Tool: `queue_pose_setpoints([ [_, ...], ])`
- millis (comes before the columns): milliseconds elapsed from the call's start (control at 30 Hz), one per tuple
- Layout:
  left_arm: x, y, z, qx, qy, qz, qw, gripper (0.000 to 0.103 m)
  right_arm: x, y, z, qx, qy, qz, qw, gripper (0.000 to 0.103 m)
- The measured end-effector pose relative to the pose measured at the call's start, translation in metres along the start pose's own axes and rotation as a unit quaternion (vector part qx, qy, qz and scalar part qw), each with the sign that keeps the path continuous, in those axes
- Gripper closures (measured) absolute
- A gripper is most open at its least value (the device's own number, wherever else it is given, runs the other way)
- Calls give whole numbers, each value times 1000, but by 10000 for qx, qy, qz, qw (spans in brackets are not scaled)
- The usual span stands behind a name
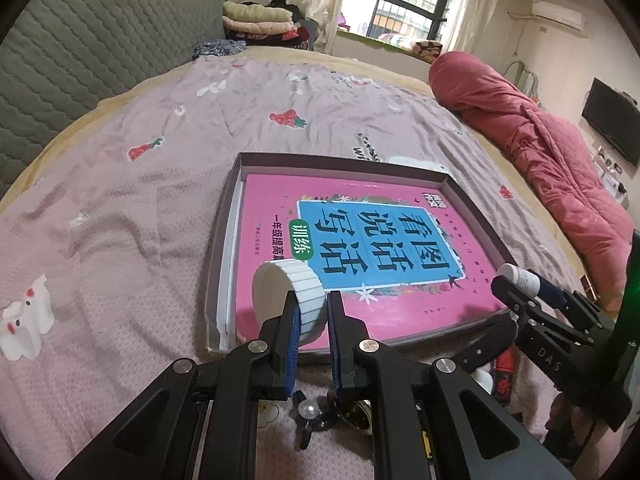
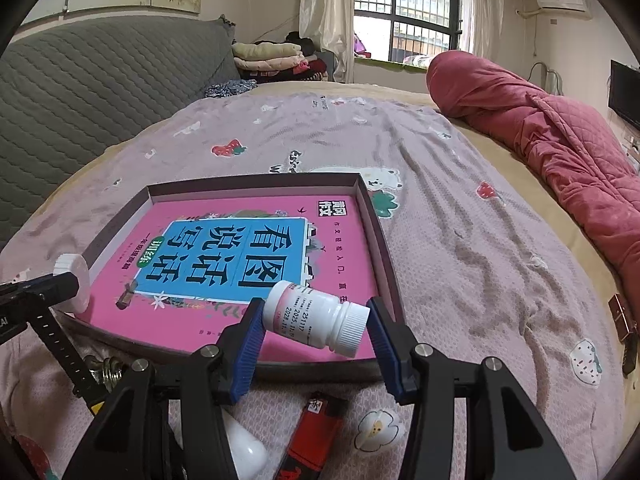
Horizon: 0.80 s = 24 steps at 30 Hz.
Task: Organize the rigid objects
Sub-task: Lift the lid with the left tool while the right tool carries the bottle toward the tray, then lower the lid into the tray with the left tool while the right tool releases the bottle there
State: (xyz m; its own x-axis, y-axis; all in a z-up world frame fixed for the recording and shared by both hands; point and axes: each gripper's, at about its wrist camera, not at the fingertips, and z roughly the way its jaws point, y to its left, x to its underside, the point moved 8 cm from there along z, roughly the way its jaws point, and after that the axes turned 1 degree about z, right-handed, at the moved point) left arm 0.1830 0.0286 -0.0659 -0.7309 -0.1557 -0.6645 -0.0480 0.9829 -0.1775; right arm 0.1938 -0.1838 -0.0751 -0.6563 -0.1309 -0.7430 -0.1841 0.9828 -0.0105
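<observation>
**Both tools loaded above the tray; neither item set down yet**

Left tool point(image 1: 312, 312) is closed tight on a round white plastic jar with a ribbed rim point(image 1: 286, 300), gripped by its edge so that the flat face stands on end. Right tool point(image 2: 316, 320) stands wide, yet its blue pads bear on a small white plastic pill bottle with a ribbed screw cap point(image 2: 316, 316): one pad on the base, the other on the cap. It is therefore gripping, not free.

Location of items: both hang over the near part of a shallow dark cardboard tray point(image 2: 384, 248), which lies on the bed point(image 2: 460, 208) and holds a pink and blue book point(image 2: 240, 252). The jar sits over the tray's near left corner; the bottle sits over its near right side.

Governing relation: the bottle's long axis runs across the right tool from pad to pad, slightly tilted, cap end lower and towards the tray's right wall. Directly below and ahead of it lies the book cover, with the near rim just behind. Judged from this, the right hand is the better placed to release, and the bottle should land on its side and may roll. The jar, held on edge, would need laying flat or it could wheel away.

Other items noted: a red and black lighter point(image 2: 316, 432) lies on the bed just short of the tray, outside it.
</observation>
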Motion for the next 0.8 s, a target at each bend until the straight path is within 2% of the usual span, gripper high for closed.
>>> queue_pose_setpoints([
  [267,2,-7,21,55,194,111,9997,90,2,-6,10,86,151,-16,9998,52],
  [600,-6,-5,32,71,225,134,9996,90,3,-6,18,268,263,-130,9992,52],
  [800,-11,-2,42,-27,387,169,9991,87,2,-11,20,334,311,-75,9989,52],
])
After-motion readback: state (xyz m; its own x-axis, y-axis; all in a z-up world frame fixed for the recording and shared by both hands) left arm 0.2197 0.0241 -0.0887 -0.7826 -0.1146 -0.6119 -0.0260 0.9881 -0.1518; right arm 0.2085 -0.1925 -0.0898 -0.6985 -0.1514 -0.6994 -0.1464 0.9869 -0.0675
